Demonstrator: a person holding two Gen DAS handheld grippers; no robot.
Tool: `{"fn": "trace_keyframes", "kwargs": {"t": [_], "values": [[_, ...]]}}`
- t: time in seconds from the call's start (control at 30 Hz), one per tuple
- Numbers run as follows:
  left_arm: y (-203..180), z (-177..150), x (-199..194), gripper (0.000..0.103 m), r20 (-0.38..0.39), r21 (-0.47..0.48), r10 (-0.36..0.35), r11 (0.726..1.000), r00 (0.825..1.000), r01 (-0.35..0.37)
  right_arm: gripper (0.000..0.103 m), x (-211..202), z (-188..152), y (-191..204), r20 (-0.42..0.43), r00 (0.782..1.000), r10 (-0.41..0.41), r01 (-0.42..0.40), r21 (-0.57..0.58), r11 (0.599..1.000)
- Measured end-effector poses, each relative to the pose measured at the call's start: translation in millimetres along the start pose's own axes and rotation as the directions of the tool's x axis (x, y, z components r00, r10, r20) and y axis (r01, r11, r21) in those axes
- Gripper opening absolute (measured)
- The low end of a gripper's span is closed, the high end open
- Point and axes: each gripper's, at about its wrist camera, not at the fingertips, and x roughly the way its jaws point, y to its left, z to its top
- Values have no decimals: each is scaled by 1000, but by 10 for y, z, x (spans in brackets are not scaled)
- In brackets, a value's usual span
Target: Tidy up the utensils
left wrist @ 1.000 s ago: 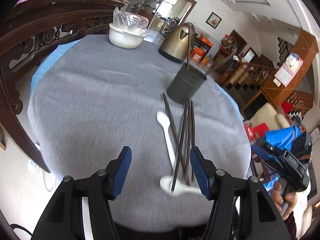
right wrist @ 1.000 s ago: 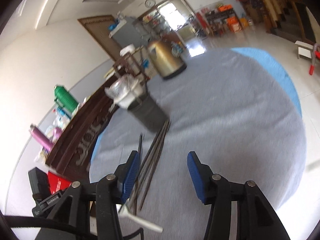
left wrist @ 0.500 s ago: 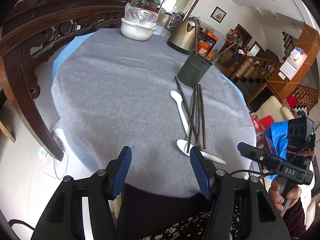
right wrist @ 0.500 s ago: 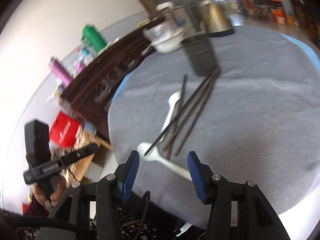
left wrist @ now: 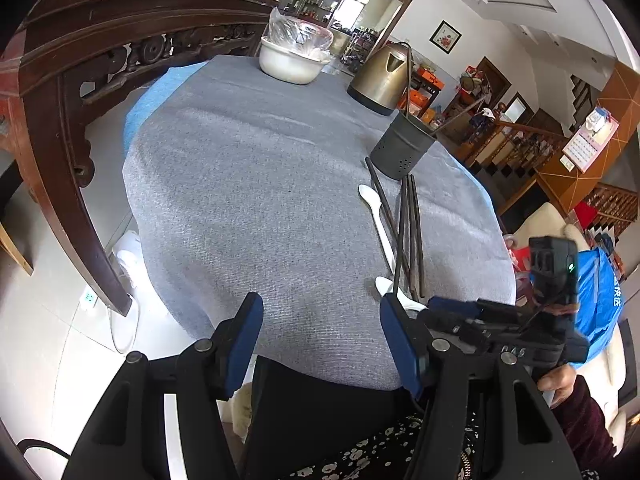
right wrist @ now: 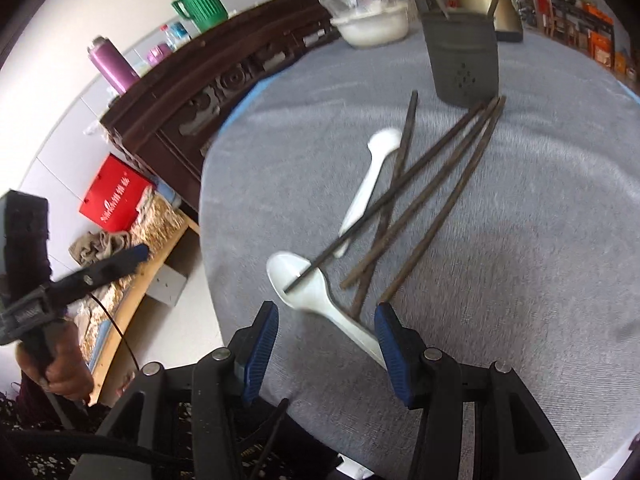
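Note:
Several dark chopsticks [right wrist: 432,200] lie crossed on the grey tablecloth [right wrist: 540,240] with two white spoons [right wrist: 316,284], [right wrist: 372,176]. A dark grey perforated utensil holder [right wrist: 464,60] stands behind them with a couple of sticks in it. My right gripper [right wrist: 326,340] is open and empty just in front of the near spoon's handle. My left gripper [left wrist: 320,336] is open and empty at the table's near edge, left of the utensils [left wrist: 404,232]. The holder shows in the left wrist view [left wrist: 400,152].
A white bowl covered with plastic [left wrist: 292,60] and a brass kettle [left wrist: 380,76] stand at the back of the table. A carved dark wooden sideboard [left wrist: 80,64] runs along the left. Bottles and a green jug [right wrist: 200,0] stand on it.
Both grippers have pulled back toward the table's near edge. The right gripper has swung round to face the near spoon and chopsticks. Both stay open.

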Motion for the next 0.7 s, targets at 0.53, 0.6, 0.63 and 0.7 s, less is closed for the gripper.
{"fn": "trace_keyframes", "kwargs": {"t": [0.53,0.6,0.63,0.7], "values": [[-3,11,7,62,-10,0,-3,1000,1000,3,9,249,-54,571,-9,994,-112,106,-256,961],[10,16,4,62,-11,-6,-4,1000,1000,4,9,271,-61,656,-16,995,-103,95,-275,957],[14,18,-2,62,-9,-9,-4,1000,1000,4,9,272,-61,673,-20,996,-83,74,-269,960],[19,25,-12,62,-4,-12,-2,1000,1000,2,9,248,-52,687,-14,999,-44,39,-250,967]]}}
